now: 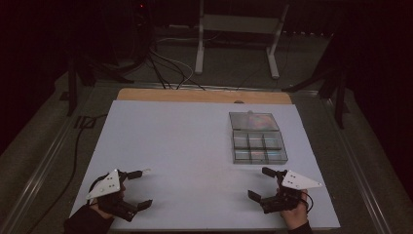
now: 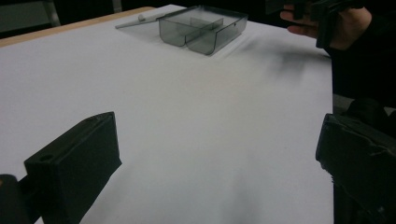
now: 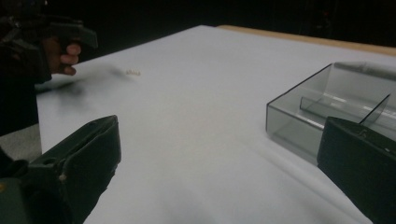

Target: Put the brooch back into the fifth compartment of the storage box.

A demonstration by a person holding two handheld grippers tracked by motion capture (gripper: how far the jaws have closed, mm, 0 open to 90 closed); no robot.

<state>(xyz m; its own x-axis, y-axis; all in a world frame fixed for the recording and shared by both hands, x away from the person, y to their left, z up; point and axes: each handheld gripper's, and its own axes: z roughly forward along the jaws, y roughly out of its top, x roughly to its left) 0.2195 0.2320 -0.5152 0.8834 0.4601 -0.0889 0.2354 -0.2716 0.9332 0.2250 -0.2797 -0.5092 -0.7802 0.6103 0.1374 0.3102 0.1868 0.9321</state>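
Both claws rest low at the near edge of the white surface (image 1: 195, 146), the left claw (image 1: 141, 187) and right claw (image 1: 260, 183) each spread wide and holding nothing. A clear compartment box (image 1: 258, 148), lid open, sits just beyond the right claw.

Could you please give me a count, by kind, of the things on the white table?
Hand-held gripper: 2, left and right, both open
Clear compartment box, lid open: 1
Small white piece: 1
Total: 4
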